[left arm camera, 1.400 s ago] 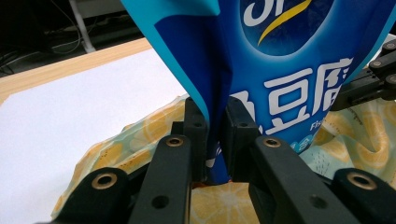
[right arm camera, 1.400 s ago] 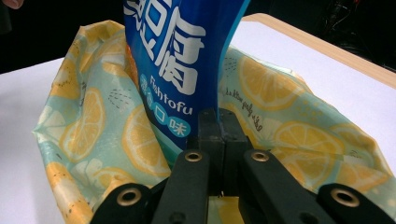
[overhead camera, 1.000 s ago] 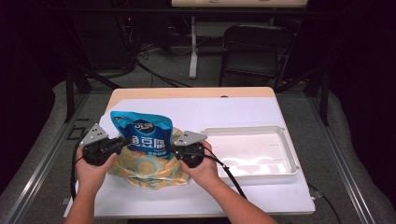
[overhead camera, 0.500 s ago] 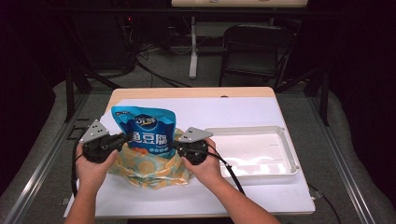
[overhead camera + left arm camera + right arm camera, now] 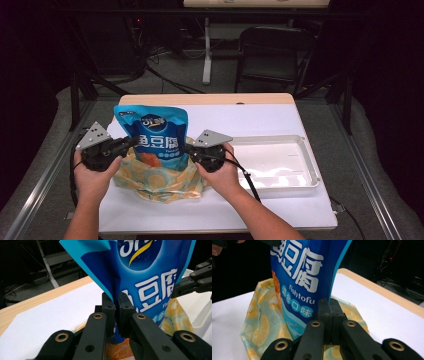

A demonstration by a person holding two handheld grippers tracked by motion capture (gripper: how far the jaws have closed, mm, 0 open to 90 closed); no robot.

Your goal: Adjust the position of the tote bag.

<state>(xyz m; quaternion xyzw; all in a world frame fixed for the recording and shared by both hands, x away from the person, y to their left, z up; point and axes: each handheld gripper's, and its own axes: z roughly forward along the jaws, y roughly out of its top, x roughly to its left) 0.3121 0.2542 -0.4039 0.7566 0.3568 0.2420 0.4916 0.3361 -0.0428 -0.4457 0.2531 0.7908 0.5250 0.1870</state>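
A blue snack bag [image 5: 153,134] printed "Fishtofu" stands upright, its lower part inside a yellow lemon-patterned cloth bag [image 5: 155,179] on the white table cover. My left gripper [image 5: 131,143] is shut on the blue bag's left edge [image 5: 115,302], jaws pinching the film. On the opposite side, my right gripper [image 5: 188,149] is shut on the bag's right edge [image 5: 331,295]. The blue bag [image 5: 304,272] rises out of the cloth bag's [image 5: 259,325] open mouth, held between both grippers. The right gripper's jaws [image 5: 197,280] show beyond the blue bag [image 5: 150,272] in the left gripper view.
A white rectangular tray [image 5: 305,161] lies on the table to the right of the right hand. The table's wooden edge [image 5: 210,99] runs along the far side. A dark chair [image 5: 270,55] and cables stand beyond the table.
Both grippers have risen, lifting the blue snack bag higher out of the lemon-patterned cloth bag. The tray has not moved.
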